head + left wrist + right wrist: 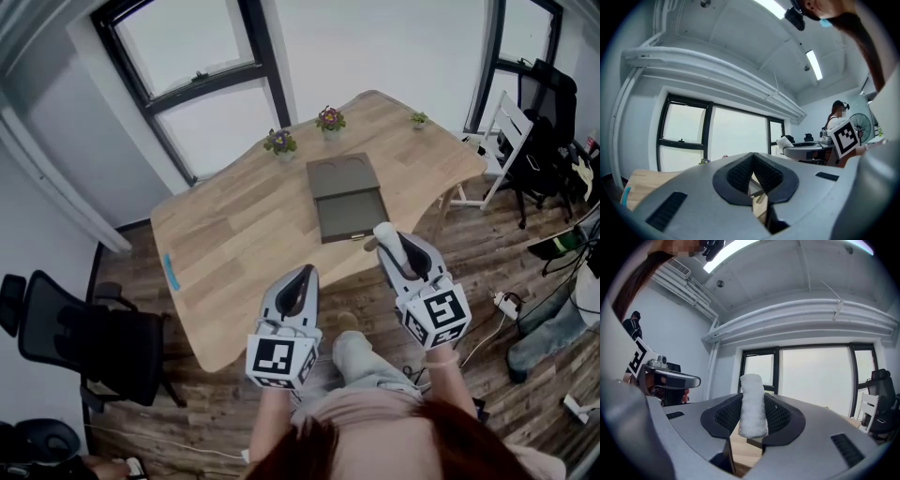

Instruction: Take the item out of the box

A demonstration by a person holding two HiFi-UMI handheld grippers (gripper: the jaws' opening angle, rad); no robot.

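One white fluffy rolled cloth (753,404), long axis upright, clamped in right gripper (753,418) fingers, apparently lifted clear of open dark olive flat box (349,217) lying just far-left on wooden tabletop (234,244). Left gripper (752,165) fingers closed, empty, nearer.
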